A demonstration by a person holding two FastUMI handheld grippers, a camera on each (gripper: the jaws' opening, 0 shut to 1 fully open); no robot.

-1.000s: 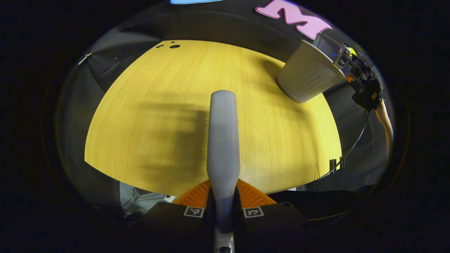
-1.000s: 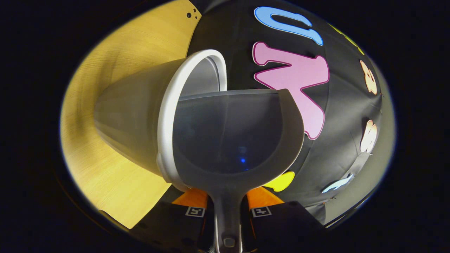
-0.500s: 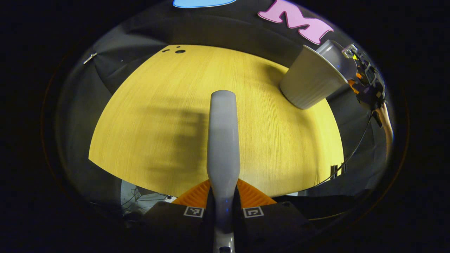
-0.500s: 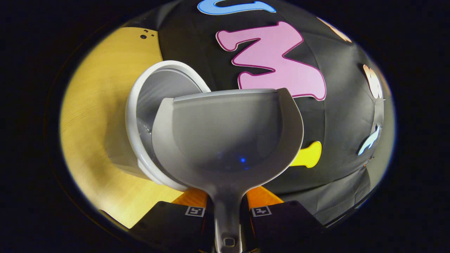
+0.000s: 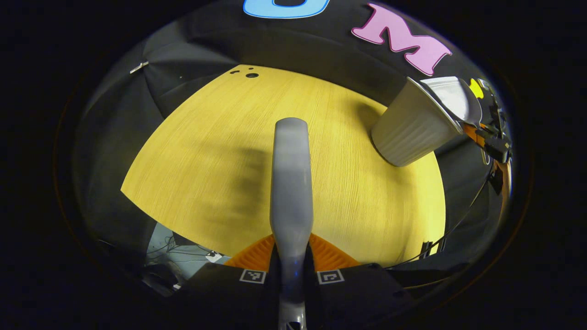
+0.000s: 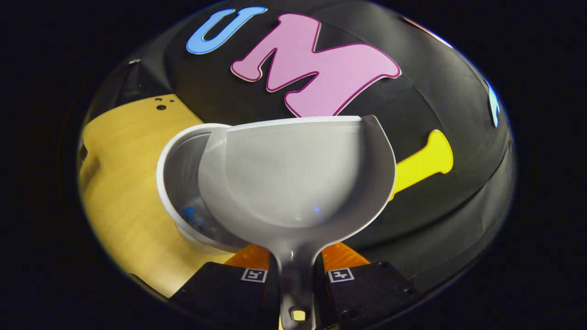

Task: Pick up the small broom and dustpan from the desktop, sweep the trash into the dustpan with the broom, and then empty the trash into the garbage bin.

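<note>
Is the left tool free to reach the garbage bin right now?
Probably not: the left tool is shut on the broom, and the dustpan sits over the garbage bin.

No readable text, brand or number is showing on any object. The small square markers [image 5: 252, 276] on the gripper fingers are carrying only coded patterns.
</note>
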